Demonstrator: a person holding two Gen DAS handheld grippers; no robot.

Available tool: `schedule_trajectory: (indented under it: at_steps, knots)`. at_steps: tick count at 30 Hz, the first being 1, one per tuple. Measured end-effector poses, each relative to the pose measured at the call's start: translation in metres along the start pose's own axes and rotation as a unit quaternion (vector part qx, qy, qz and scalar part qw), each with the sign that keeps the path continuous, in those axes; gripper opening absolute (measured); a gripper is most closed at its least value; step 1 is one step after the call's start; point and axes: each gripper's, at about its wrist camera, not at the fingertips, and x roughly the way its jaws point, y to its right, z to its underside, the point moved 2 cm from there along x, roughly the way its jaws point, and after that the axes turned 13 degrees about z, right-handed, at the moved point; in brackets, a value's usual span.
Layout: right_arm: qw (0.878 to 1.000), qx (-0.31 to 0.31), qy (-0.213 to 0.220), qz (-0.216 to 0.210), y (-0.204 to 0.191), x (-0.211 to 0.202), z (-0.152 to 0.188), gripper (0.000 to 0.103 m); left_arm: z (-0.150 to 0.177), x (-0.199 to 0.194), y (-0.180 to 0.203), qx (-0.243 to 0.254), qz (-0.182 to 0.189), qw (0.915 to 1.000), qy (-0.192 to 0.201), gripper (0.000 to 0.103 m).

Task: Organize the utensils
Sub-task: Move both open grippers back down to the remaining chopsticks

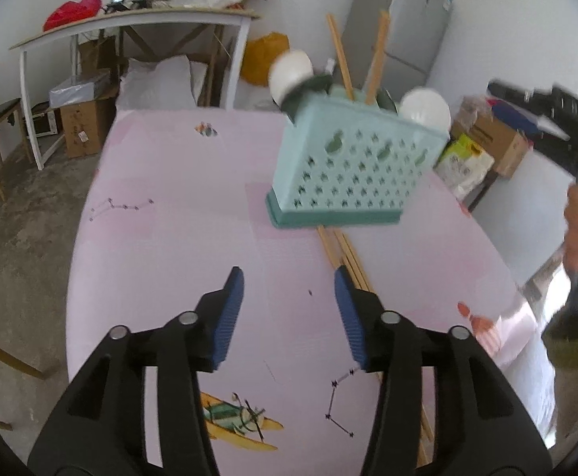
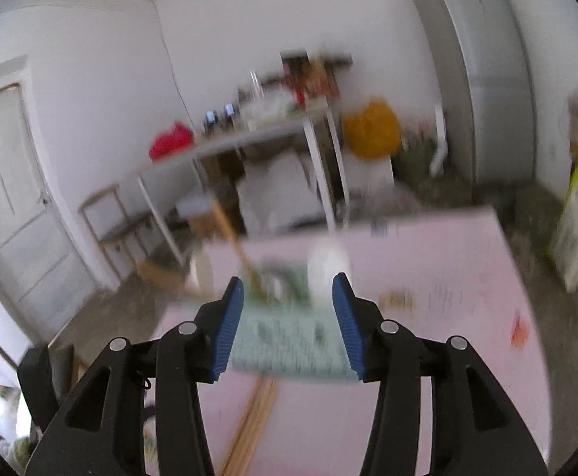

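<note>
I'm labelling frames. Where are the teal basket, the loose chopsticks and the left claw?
teal basket (image 1: 344, 174), left wrist view, perforated front wall.
loose chopsticks (image 1: 348, 252), left wrist view, mid-shaft.
left claw (image 1: 289, 281), left wrist view, between fingertips.

Basket (image 1: 348, 166): perforated teal plastic, matt. Chopsticks (image 1: 348, 254): pale bare wood. Spoons (image 1: 290, 69): glossy white. Tablecloth (image 1: 162, 238): smooth pink, printed. Pads (image 1: 231, 309): ribbed blue. Floor (image 1: 19, 246): rough concrete.

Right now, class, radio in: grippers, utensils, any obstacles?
Left gripper open, empty. Right gripper open, empty. Basket holds spoons, two chopsticks; loose chopsticks on table. Nothing blocking.
</note>
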Motion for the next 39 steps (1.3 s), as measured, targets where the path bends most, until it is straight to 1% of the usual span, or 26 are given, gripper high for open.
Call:
schedule_trajectory:
  at_steps: [1, 2, 4, 6, 7, 10, 13, 16, 19, 23, 27, 30, 33, 35, 39]
  knots:
    - [0.999, 0.003, -0.033, 0.003, 0.0, 0.008, 0.019, 0.046, 0.003, 0.004, 0.002, 0.004, -0.001, 0.9999, -0.01, 0.051]
    - [0.998, 0.004, -0.056, 0.005, 0.0, 0.014, 0.033, 0.046, 0.007, 0.01, 0.005, 0.01, -0.002, 0.9996, -0.025, 0.051]
    - [0.993, 0.0, -0.119, 0.023, -0.001, 0.029, 0.075, 0.046, 0.013, 0.019, 0.01, 0.015, 0.0, 0.9988, -0.046, 0.052]
    - [0.986, -0.001, -0.162, 0.032, -0.002, 0.036, 0.108, 0.046, 0.019, 0.028, 0.015, 0.02, 0.002, 0.9978, -0.064, 0.053]
    - [0.983, 0.0, -0.177, 0.039, -0.001, 0.038, 0.121, 0.046, 0.022, 0.032, 0.018, 0.026, 0.003, 0.997, -0.072, 0.054]
    - [0.977, 0.01, -0.209, 0.05, 0.002, 0.042, 0.148, 0.046, 0.03, 0.044, 0.028, 0.044, 0.004, 0.9949, -0.091, 0.056]
    - [0.974, 0.022, -0.222, 0.047, 0.002, 0.043, 0.16, 0.046, 0.036, 0.054, 0.034, 0.057, 0.005, 0.9928, -0.105, 0.057]
    - [0.974, 0.023, -0.221, 0.046, 0.003, 0.042, 0.168, 0.046, 0.042, 0.061, 0.038, 0.065, -0.003, 0.9912, -0.115, 0.057]
    - [0.974, 0.026, -0.22, 0.043, 0.005, 0.043, 0.167, 0.046, 0.044, 0.066, 0.04, 0.076, -0.021, 0.99, -0.117, 0.058]
    - [0.974, 0.033, -0.221, 0.039, 0.007, 0.048, 0.158, 0.046, 0.045, 0.07, 0.041, 0.084, -0.034, 0.989, -0.118, 0.058]
    - [0.974, 0.037, -0.222, 0.038, 0.009, 0.045, 0.159, 0.046, 0.046, 0.071, 0.041, 0.092, -0.052, 0.9873, -0.119, 0.058]
    - [0.974, 0.034, -0.221, 0.034, 0.006, 0.043, 0.159, 0.046, 0.042, 0.069, 0.034, 0.082, -0.066, 0.9878, -0.115, 0.058]
    - [0.975, 0.02, -0.218, 0.024, -0.002, 0.042, 0.158, 0.046, 0.038, 0.063, 0.02, 0.067, -0.083, 0.9883, -0.11, 0.059]
    - [0.976, 0.005, -0.218, 0.012, -0.011, 0.043, 0.158, 0.046, 0.037, 0.06, 0.013, 0.057, -0.093, 0.9883, -0.107, 0.059]
    - [0.976, -0.028, -0.216, 0.004, -0.03, 0.045, 0.161, 0.044, 0.035, 0.055, 0.004, 0.045, -0.102, 0.9885, -0.102, 0.059]
